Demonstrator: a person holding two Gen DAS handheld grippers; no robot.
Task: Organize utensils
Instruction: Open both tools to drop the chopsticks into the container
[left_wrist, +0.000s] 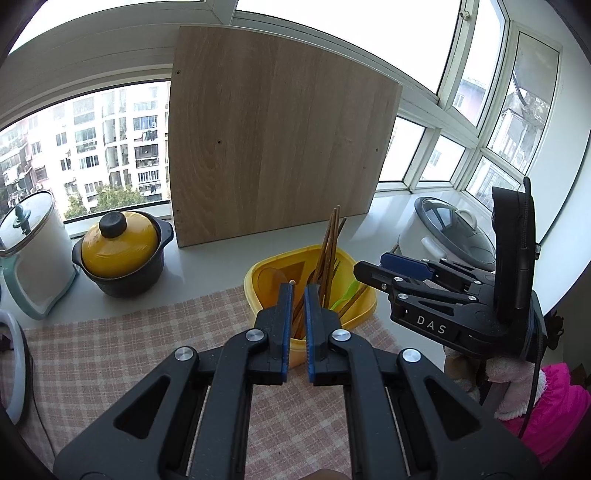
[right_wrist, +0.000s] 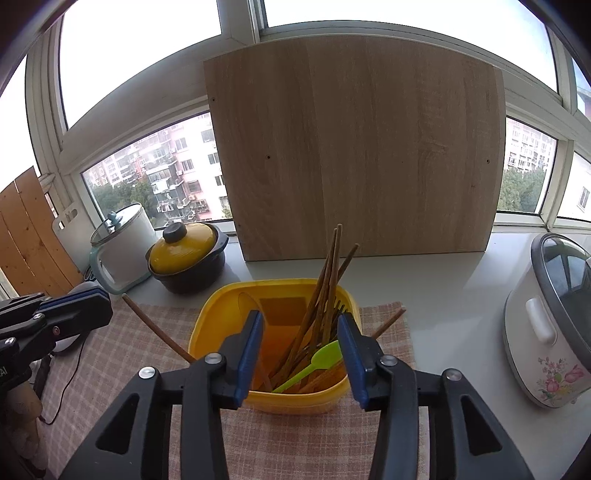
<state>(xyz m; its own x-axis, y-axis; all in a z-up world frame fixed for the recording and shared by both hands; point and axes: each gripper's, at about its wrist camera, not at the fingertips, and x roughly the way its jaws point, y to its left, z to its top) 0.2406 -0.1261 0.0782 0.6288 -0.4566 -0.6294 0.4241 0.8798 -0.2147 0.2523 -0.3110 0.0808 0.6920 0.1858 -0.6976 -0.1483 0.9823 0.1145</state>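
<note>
So, left gripper (left_wrist: 299, 286): pads closed to a narrow slit w/ 1 chopstick (right_wrist: 159, 328) in it; the tip pokes out by the fingertips. From the right wrist view the stick slants down to the cloth at the bin's front-left corner.
Right gripper (right_wrist: 301, 321): jaws wide apart, nothing between the pads; it hangs over the near side of the bin, fingers pointing in.
Bin (right_wrist: 221, 306): 1, yellow plastic, squarish w/ rounded corners, sitting on the cloth's far edge.
Chopsticks in bin (right_wrist: 334, 258): 3 tips stick up above the rim, leaning right and back. More wooden pcs lie low inside; exact no. can't be counted.
Green spoon (right_wrist: 321, 356): 1, in the bin, front-right, bowl end up.
Fork (right_wrist: 338, 306): 1, tines showing at the right wall among the sticks.
Loose chopstick (right_wrist: 388, 325): 1, poking out at the bin's right side over the cloth.
Cloth (right_wrist: 129, 369): 1, pink-beige check, spread on the white counter.
Board (right_wrist: 354, 147): 1, pale wood, leaning upright against the window behind the bin.
Cookware: 3 pcs. Black pot w/ yellow lid (right_wrist: 186, 254) and white glass-lidded pot (right_wrist: 123, 243) stand side by side at left; flowered white cooker (right_wrist: 546, 339) is well apart at right.
</note>
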